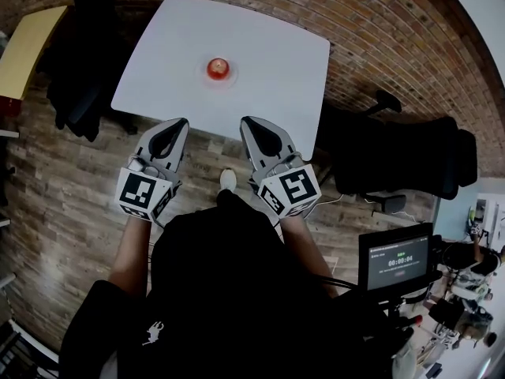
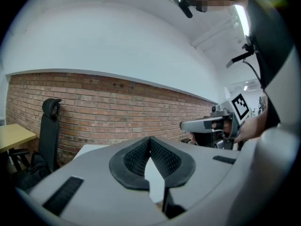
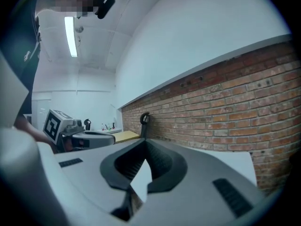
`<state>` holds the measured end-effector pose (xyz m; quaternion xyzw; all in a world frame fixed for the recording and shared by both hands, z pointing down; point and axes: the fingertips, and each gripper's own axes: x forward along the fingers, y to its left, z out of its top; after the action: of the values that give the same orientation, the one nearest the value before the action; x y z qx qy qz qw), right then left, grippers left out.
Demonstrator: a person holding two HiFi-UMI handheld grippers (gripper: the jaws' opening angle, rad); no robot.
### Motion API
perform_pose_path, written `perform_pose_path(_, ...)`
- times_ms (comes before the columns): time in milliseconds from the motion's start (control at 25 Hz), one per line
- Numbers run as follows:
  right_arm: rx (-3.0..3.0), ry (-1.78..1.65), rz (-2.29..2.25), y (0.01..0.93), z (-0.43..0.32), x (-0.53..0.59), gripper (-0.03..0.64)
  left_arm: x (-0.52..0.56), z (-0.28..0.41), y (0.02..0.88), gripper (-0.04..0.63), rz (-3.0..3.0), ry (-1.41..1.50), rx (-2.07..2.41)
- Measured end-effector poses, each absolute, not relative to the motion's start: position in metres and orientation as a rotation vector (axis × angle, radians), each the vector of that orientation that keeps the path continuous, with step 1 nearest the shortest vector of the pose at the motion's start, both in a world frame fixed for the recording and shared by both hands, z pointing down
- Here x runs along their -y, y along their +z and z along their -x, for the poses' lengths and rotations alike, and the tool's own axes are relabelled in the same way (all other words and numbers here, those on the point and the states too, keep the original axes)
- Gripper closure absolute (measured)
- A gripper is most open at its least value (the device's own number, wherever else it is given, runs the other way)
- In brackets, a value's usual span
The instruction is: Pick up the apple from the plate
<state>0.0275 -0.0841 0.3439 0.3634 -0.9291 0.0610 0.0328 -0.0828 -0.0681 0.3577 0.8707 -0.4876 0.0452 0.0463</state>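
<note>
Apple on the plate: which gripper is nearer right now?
Right, narrowly. The right gripper is at the table edge, short of the apple and to its right; the left gripper is short and left, slightly farther off.

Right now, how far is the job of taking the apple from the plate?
Nothing looks done yet: the apple sits on its plate near the middle of the white table. In hand: the left tongs and right tongs are both closed and empty, held at the table's near edge, short of the apple. To do: reach in, open one, grip the apple and lift it.
</note>
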Motion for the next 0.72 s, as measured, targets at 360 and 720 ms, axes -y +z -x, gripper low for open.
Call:
perform_pose_path(360, 2.917, 0.208, -1.01, 0.342, -0.043, 0.13, 0.614, 0.108, 0.065, 0.355, 0.589, -2.613, 0.117, 1.539)
perform_pose_path(720, 2.917, 0.185, -0.911, 0.355, -0.053, 0.164, 0.614, 0.144, 0.047, 0.363, 0.589, -2.58, 0.198, 1.571)
